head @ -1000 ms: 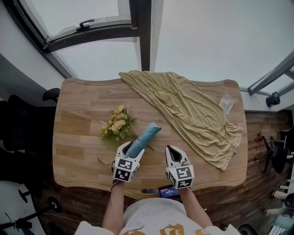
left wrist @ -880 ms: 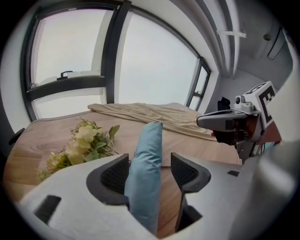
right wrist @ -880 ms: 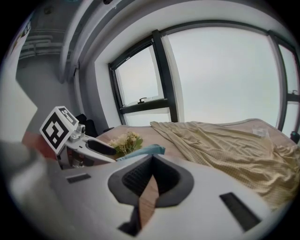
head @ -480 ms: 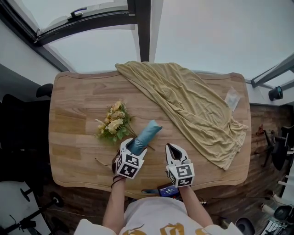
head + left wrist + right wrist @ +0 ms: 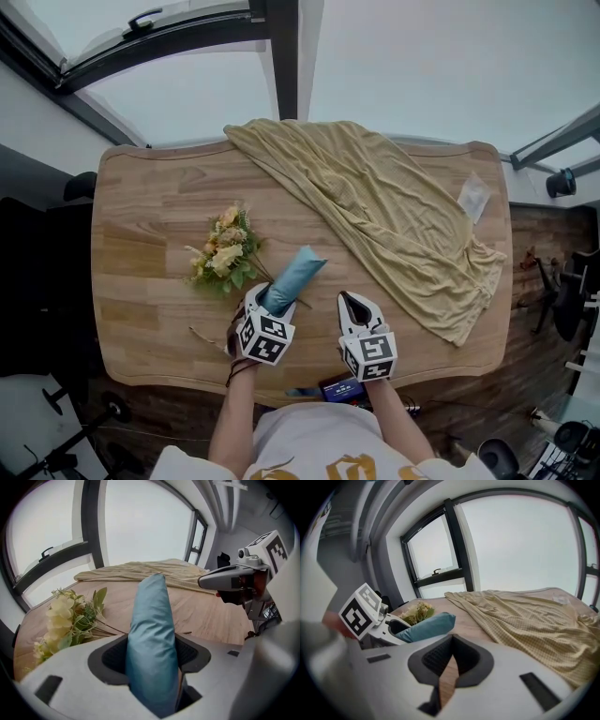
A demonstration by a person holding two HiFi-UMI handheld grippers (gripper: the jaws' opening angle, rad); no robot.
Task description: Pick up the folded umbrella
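One teal folded fabric umbrella (image 5: 295, 272) lies between my left hand-held gripper's (image 5: 266, 302) wide jaws, its long axis running along them, pads not pressing; my right hand-held gripper (image 5: 349, 302) is narrow and empty.

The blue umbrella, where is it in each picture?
Head view: the folded umbrella lies low in the middle, slanting up to the right.
Left gripper view: dead centre, between the jaws of the left hand-held gripper.
Right gripper view: left of middle.
Shared landmark: the yellow flower bouquet beside it, in all three views.
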